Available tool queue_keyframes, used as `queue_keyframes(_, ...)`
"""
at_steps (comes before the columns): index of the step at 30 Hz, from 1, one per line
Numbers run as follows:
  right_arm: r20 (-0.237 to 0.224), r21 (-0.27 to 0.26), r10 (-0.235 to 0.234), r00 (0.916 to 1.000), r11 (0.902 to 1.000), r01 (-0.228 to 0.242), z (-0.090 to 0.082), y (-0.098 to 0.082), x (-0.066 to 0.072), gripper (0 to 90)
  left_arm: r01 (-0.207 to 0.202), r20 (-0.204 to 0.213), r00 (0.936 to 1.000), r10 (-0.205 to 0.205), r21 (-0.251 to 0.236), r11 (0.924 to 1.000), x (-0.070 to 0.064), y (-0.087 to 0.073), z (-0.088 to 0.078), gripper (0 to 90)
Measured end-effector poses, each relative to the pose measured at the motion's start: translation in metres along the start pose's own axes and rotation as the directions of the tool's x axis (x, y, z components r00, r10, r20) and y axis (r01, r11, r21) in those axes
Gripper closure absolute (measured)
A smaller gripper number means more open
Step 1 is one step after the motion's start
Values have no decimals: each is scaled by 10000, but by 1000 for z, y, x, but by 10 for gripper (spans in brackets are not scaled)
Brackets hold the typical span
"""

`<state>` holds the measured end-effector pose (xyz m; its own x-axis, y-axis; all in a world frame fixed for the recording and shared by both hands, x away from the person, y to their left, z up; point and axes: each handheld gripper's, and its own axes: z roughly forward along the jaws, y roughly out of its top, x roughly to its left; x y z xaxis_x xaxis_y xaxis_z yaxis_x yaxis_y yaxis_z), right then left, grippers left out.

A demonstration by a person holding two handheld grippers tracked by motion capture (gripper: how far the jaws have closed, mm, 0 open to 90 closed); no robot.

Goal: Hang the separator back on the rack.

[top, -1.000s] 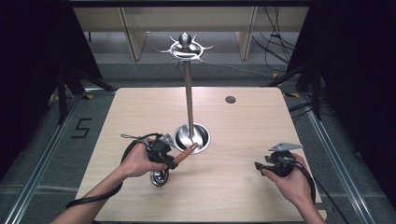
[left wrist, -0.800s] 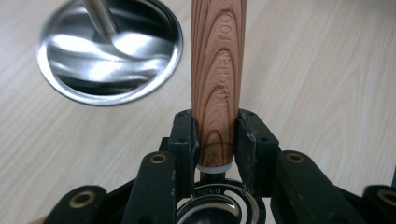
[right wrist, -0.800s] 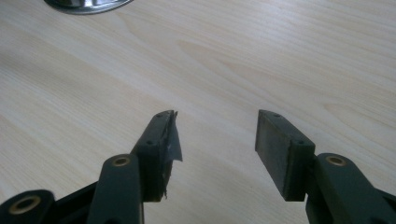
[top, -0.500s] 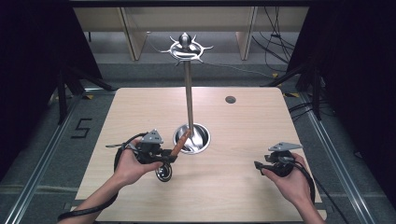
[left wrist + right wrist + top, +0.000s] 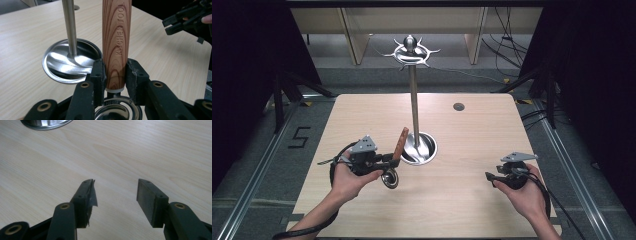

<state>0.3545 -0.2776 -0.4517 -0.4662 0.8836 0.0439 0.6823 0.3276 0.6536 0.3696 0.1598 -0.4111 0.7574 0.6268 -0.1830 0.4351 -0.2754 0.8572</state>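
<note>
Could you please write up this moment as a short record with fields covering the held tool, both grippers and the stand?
held tool: kitchen utensil with a wooden handle and a round metal head, handle tilted up toward the stand
left gripper: shut on the wooden handle near its metal end
right gripper: open, nothing between its jaws, above bare table
stand: steel pole rising from a round steel base, hooked crown on top with nothing hanging
table: light wood, a small dark disc at its far side
</note>
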Motion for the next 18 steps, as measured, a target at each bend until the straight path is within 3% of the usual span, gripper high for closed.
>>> queue_keyframes(9, 6, -3, 25, 10000, 10000, -25, 0, 1, -1, 485, -24, -50, 10000, 20, -707, 9975, 0, 6, -7, 689)
queue_keyframes(10, 99, -73, -238, 9997, 9997, 239, 0, 1, -3, 484, -54, -72, 10000, 49, -662, 9978, 0, 7, -7, 689)
queue_keyframes(11, 54, -83, 9, 10000, 10000, -9, -1, 1, -2, 484, -33, -181, 9998, 20, -701, 9975, 0, 7, -8, 690)
queue_keyframes(15, 47, -56, -15, 10000, 10000, 15, -1, 1, -2, 485, -35, -252, 9997, 12, -901, 9959, -1, 11, -11, 689)
queue_keyframes(16, 27, -102, -63, 10000, 9999, 63, -1, 1, -2, 484, -68, 26, 10000, 71, -1080, 9941, 0, 12, -10, 689)
queue_keyframes(17, 27, -102, -63, 10000, 9999, 63, -1, 1, -2, 484, 8, -264, 9996, -36, -1033, 9947, 0, 13, -12, 689)
queue_keyframes(18, 20, -111, -49, 10000, 9999, 50, -2, 1, -2, 484, 24, -296, 9995, -57, -1115, 9938, 0, 13, -13, 689)
